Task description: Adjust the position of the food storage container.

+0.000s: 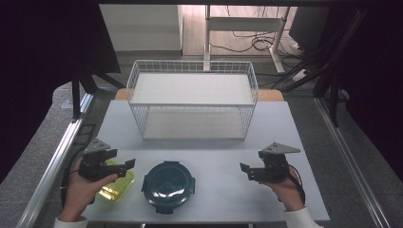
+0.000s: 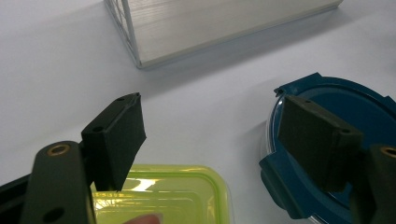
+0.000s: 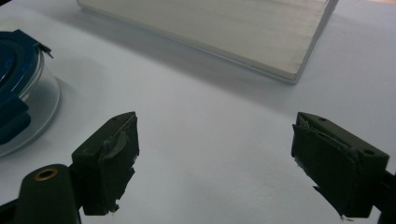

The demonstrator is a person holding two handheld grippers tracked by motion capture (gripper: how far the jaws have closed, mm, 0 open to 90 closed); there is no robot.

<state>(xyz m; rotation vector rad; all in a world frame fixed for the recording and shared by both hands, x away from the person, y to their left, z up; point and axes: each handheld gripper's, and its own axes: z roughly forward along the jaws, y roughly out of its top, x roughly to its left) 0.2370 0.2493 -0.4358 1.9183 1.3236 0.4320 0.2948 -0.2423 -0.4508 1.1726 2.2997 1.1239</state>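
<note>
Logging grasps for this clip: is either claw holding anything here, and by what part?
Nothing is held. The left claw is open above the yellow box, beside the round blue-lidded container. The right claw is open over bare table.

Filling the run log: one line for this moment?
left gripper: open, over yellow container | right gripper: open | round blue-lidded container: between | wire rack: behind

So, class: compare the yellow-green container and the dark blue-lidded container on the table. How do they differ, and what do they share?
Shape: the yellow-green container is rectangular with rounded corners; the blue-lidded container is round.
Colour: the first is translucent yellow-green; the second has a dark blue lid with side tabs over a clear body.
Position: the yellow-green one lies under the left gripper; the blue-lidded one sits between both grippers.
Both rest flat on the white table.
</note>
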